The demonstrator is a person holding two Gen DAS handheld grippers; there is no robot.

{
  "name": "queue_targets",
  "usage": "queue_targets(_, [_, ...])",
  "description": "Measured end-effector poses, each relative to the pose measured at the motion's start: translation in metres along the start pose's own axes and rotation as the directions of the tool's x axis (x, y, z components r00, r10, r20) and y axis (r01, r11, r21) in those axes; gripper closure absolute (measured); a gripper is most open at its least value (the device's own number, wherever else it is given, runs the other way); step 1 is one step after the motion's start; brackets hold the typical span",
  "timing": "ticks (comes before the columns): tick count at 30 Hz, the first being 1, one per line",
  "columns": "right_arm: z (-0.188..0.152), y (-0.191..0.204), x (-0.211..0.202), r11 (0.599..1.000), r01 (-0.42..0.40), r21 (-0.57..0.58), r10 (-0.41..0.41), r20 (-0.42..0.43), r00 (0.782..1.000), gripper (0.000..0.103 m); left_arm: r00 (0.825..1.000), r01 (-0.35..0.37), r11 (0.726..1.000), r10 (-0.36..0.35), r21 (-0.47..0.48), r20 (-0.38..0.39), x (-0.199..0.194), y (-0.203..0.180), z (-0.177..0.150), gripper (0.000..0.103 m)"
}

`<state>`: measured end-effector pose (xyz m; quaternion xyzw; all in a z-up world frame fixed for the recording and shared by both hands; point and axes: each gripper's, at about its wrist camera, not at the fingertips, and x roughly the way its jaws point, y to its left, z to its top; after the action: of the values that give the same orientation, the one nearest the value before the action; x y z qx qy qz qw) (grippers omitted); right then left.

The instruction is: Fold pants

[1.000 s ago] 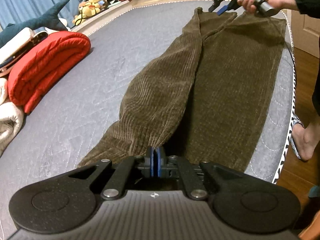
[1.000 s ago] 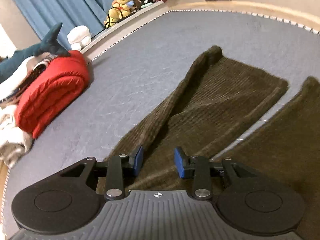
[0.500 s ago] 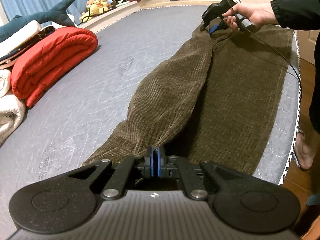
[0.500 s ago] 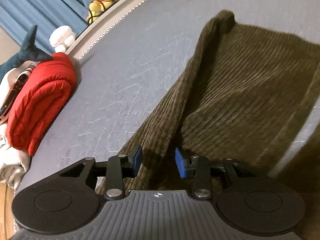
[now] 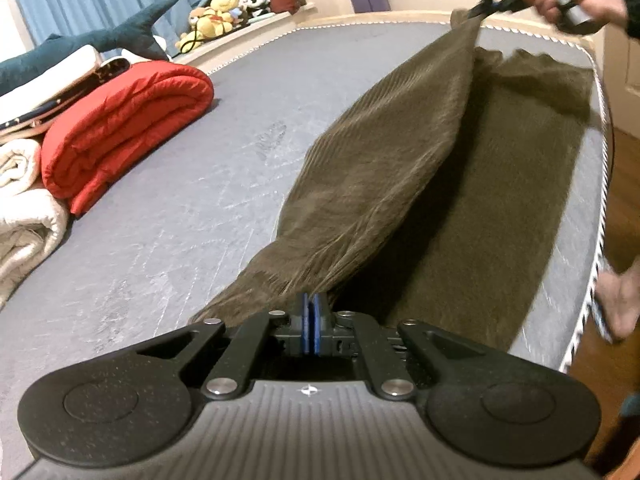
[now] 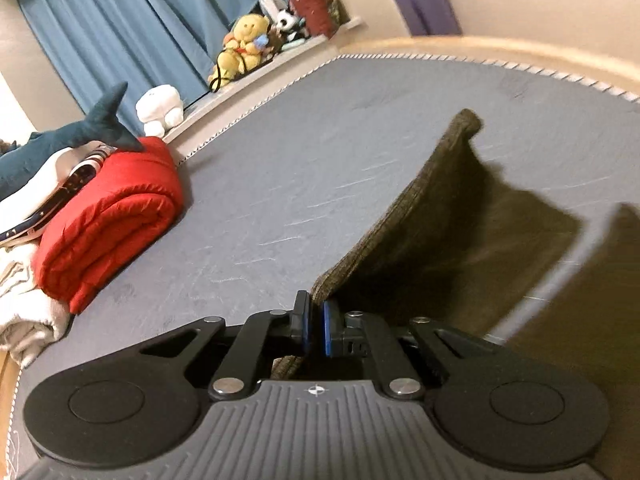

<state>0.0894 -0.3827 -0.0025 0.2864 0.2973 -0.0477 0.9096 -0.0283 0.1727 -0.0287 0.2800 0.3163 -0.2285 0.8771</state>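
Note:
Brown corduroy pants [image 5: 460, 184] lie lengthwise on the grey mattress [image 5: 200, 200]. My left gripper [image 5: 311, 312] is shut on the near end of the upper leg. My right gripper [image 6: 316, 320], seen far off in the left wrist view [image 5: 486, 2], is shut on the far end of the same leg and holds it up off the bed. The leg [image 5: 392, 152] hangs stretched between the two grippers above the other leg. In the right wrist view the lifted edge [image 6: 400, 208] rises from the jaws.
A rolled red quilt [image 5: 120, 128] and white bedding [image 5: 24, 208] lie at the left of the mattress. A plush shark [image 5: 100, 44] and soft toys [image 5: 216, 16] sit on the ledge by the blue curtains. The mattress edge [image 5: 596, 240] and a person's foot [image 5: 618, 300] are at the right.
My right gripper has closed on the far end of the leg and raised it. The leg now hangs taut off the bed. My left gripper stays shut on the near end.

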Motion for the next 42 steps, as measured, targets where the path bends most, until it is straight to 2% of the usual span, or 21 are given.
queue_targets(2, [-0.010,-0.013,-0.041,1.000,0.025,-0.019,-0.025,-0.006,1.000,0.097,1.000,-0.010,1.000,0.010,0.020,-0.009,-0.008,0.000,-0.011,0.103])
queue_targets(5, [-0.042,-0.036,-0.079,0.996,0.084,-0.036,-0.087,-0.077,0.993,0.097,0.999,0.006,1.000,-0.005,0.007,-0.043,-0.015,0.008,-0.027,0.103])
queue_targets(8, [-0.079,-0.072,-0.083,0.990,0.143,0.000,-0.140,-0.215,0.967,0.095,0.997,-0.006,1.000,0.005,-0.019,-0.073,-0.014,0.012,-0.032,0.102])
queue_targets(10, [-0.093,-0.094,-0.073,0.987,0.158,0.025,-0.143,-0.309,0.940,0.089,0.998,0.007,0.998,-0.011,-0.057,-0.062,-0.014,0.014,-0.028,0.100])
queue_targets(12, [-0.090,-0.109,-0.070,0.981,0.184,0.064,-0.159,-0.280,0.947,0.088,0.999,0.022,0.997,-0.025,-0.076,-0.039,-0.015,0.014,-0.023,0.097])
queue_targets(15, [-0.060,-0.122,-0.073,0.975,0.199,0.100,-0.183,-0.149,0.972,0.068,0.998,0.057,0.995,-0.058,-0.087,-0.011,-0.016,0.012,-0.017,0.096])
queue_targets(17, [-0.039,-0.135,-0.074,0.965,0.224,0.139,-0.215,-0.077,0.973,0.063,0.997,0.073,0.994,-0.074,-0.077,-0.008,-0.014,0.008,-0.015,0.092])
queue_targets(19, [-0.024,-0.155,-0.069,0.943,0.256,0.213,-0.246,-0.073,0.967,0.063,0.996,0.081,0.995,-0.083,-0.061,-0.029,-0.008,0.003,-0.015,0.082])
queue_targets(23, [-0.009,-0.196,-0.055,0.877,0.324,0.355,-0.302,-0.116,0.946,0.063,0.992,0.098,0.995,-0.097,-0.001,-0.081,0.006,-0.009,-0.018,0.064])
queue_targets(25, [-0.010,-0.212,-0.052,0.847,0.354,0.396,-0.327,-0.134,0.935,0.063,0.990,0.096,0.995,-0.093,0.024,-0.105,0.013,-0.014,-0.018,0.047])
queue_targets(27, [-0.007,-0.231,-0.051,0.821,0.357,0.446,-0.332,-0.135,0.934,0.063,0.989,0.091,0.995,-0.085,0.045,-0.121,0.019,-0.015,-0.021,0.037])
queue_targets(29, [-0.011,-0.244,-0.058,0.803,0.358,0.477,-0.342,-0.123,0.931,0.062,0.986,0.104,0.993,-0.094,0.062,-0.141,0.025,-0.017,-0.022,0.034])
queue_targets(31, [-0.007,-0.256,-0.059,0.797,0.340,0.500,-0.337,-0.099,0.936,0.057,0.982,0.108,0.990,-0.093,0.085,-0.163,0.031,-0.021,-0.025,0.034])
queue_targets(35, [-0.005,-0.271,-0.051,0.828,0.275,0.489,-0.277,-0.071,0.958,0.053,0.977,0.107,0.990,-0.087,0.097,-0.194,0.041,-0.021,-0.027,0.036])
queue_targets(36, [-0.006,-0.274,-0.049,0.834,0.259,0.488,-0.260,-0.068,0.963,0.053,0.977,0.105,0.990,-0.086,0.091,-0.193,0.042,-0.020,-0.027,0.043])
queue_targets(37, [-0.002,-0.279,-0.045,0.839,0.249,0.484,-0.248,-0.066,0.966,0.053,0.978,0.096,0.992,-0.078,0.087,-0.193,0.043,-0.019,-0.027,0.056])
queue_targets(38, [0.001,-0.282,-0.041,0.844,0.242,0.478,-0.242,-0.063,0.968,0.053,0.978,0.085,0.993,-0.068,0.083,-0.197,0.044,-0.016,-0.027,0.063])
queue_targets(40, [0.001,-0.284,-0.033,0.855,0.240,0.460,-0.241,-0.058,0.969,0.054,0.978,0.065,0.995,-0.048,0.076,-0.203,0.045,-0.012,-0.028,0.084])
queue_targets(41, [0.003,-0.284,-0.030,0.861,0.238,0.450,-0.241,-0.052,0.969,0.055,0.978,0.058,0.995,-0.041,0.075,-0.204,0.046,-0.010,-0.028,0.089])
queue_targets(42, [0.004,-0.283,-0.030,0.867,0.235,0.440,-0.241,-0.043,0.969,0.064,0.978,0.051,0.996,-0.035,0.075,-0.205,0.046,-0.008,-0.029,0.094])
